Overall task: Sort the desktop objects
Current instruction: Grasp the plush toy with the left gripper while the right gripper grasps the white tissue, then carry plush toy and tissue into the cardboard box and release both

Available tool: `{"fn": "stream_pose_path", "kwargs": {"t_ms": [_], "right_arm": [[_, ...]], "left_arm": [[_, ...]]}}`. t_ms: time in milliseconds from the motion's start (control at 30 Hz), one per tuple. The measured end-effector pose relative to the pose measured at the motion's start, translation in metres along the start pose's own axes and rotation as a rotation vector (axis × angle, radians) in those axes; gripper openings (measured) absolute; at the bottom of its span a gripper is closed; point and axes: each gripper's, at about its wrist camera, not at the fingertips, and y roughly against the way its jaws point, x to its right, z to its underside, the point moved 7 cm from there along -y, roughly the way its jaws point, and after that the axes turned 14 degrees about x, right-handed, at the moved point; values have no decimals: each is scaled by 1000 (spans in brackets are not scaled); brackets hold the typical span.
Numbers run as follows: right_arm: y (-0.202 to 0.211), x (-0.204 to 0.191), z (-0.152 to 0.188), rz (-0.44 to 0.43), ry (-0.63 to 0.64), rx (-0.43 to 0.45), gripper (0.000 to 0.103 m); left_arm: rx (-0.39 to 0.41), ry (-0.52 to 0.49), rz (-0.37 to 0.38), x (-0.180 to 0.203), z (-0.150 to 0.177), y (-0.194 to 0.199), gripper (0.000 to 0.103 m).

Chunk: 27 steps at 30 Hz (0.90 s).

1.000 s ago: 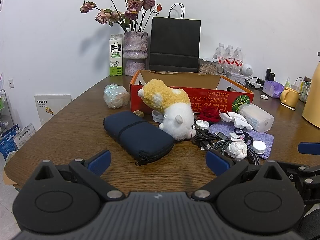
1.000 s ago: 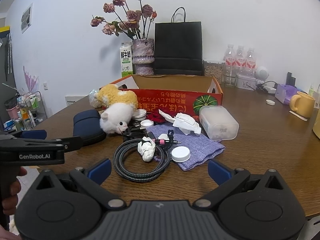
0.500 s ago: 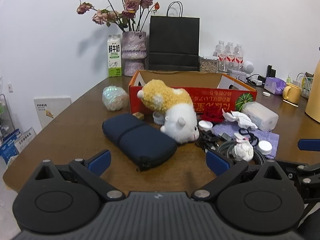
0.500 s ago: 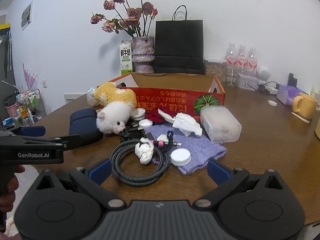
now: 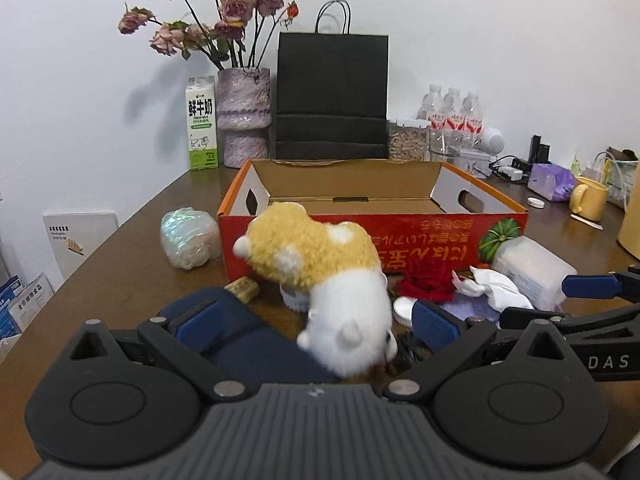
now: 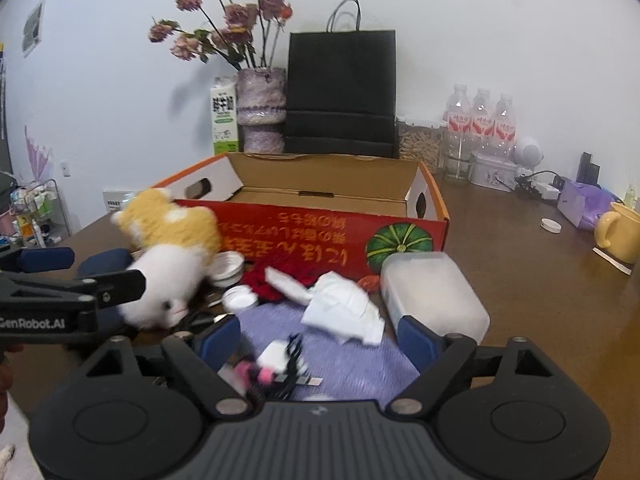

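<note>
We see each handheld gripper, left gripper [image 5: 314,326] and right gripper [image 6: 318,338], built of matte black plastic with a ribbed grey centre, round side housings, silver screws, blue finger pads [image 5: 434,326] and white "GenRobot.AI" lettering.

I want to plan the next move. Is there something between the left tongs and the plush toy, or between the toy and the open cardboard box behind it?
Nothing visible blocks either. The left tongs stand open with the plush toy right between their fingers, the dark blue pouch beside it. The toy leans against the cardboard box's front wall, so it must be lifted over that.
</note>
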Motion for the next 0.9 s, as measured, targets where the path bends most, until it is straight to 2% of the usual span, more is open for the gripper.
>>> {"fn": "stream_pose_path", "kwargs": {"t_ms": [67,167,333,467,533,633,667,700,767,900], "right_arm": [[-13,4,0,3,4,-16,82],[-32,9,1,3,-2,-45,74],[-47,11,4,-3,-4,-69,73],[-53,13,6,-14,-17,-90,62],[-56,14,7,-22,-30,-100,61],[-58,14,8,-33,-43,-108,44],[-58,14,8,-39,-48,-110,35],[-58,14,8,-47,-52,-114,25],[-57,13,9,-54,-53,-114,18],[-49,11,4,-68,-52,-88,15]], "left_arm": [[-14,5,10,2,-1,-13,103],[-50,19,24,5,3,-30,100],[-89,43,47,7,9,-51,91],[-111,58,57,8,13,-58,83],[-122,69,66,8,15,-60,76],[-138,87,77,8,17,-62,61],[-142,96,80,8,18,-62,54],[-147,107,87,8,18,-62,52],[-139,114,86,7,18,-61,52],[-130,116,85,7,17,-58,49]]}}
